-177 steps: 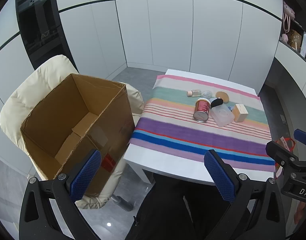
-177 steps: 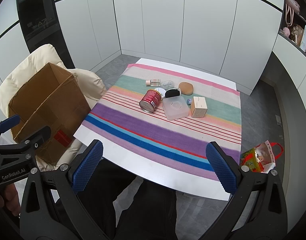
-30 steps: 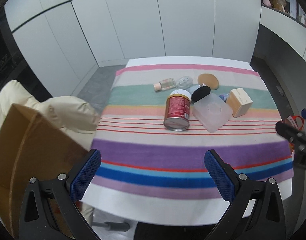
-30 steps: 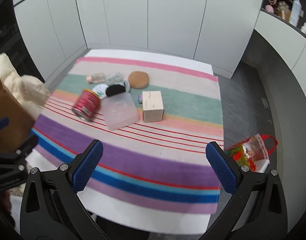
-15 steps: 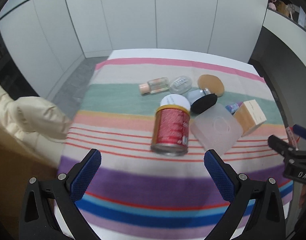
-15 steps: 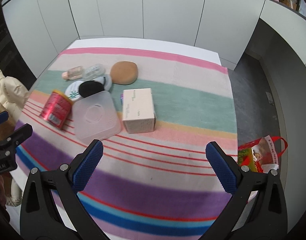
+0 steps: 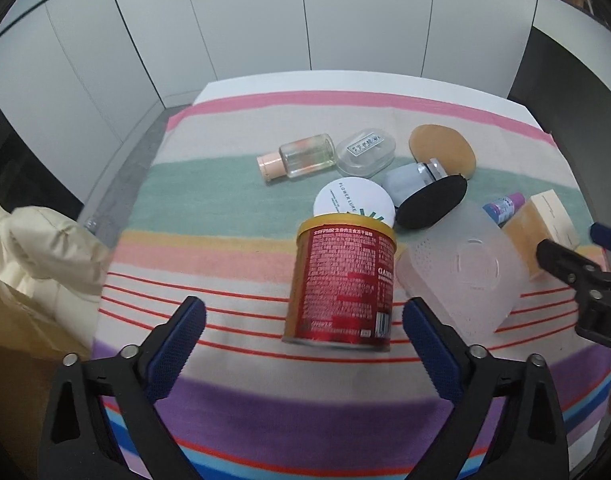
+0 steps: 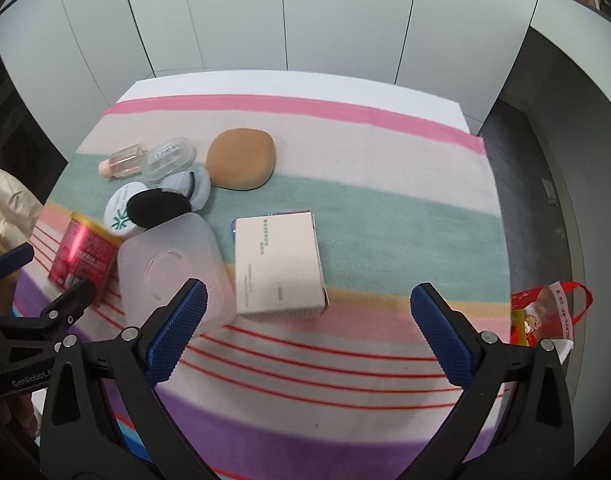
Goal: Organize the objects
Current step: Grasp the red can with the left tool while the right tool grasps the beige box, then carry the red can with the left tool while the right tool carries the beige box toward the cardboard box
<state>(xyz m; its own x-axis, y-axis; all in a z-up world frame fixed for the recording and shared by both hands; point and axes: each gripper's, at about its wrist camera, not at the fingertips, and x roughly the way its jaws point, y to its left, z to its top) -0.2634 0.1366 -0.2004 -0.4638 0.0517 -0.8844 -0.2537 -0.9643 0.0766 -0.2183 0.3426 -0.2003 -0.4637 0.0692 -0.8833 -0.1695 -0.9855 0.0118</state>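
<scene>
Hand-held grippers (image 7: 301,334) (image 8: 303,330) both spread above striped tablecloth (image 7: 233,252), white cabinets (image 7: 345,16) behind.

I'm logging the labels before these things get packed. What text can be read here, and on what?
"FLOWER LURE": white round compact lid.
"GenRobot.A": left gripper body, seen from the right wrist view; cut off after that.
"D": right gripper body at the left view's edge; the rest is cut off.
Red can: dense small print, unreadable.
White box: printed lines, too small.
Clear case sticker: blurred.
</scene>
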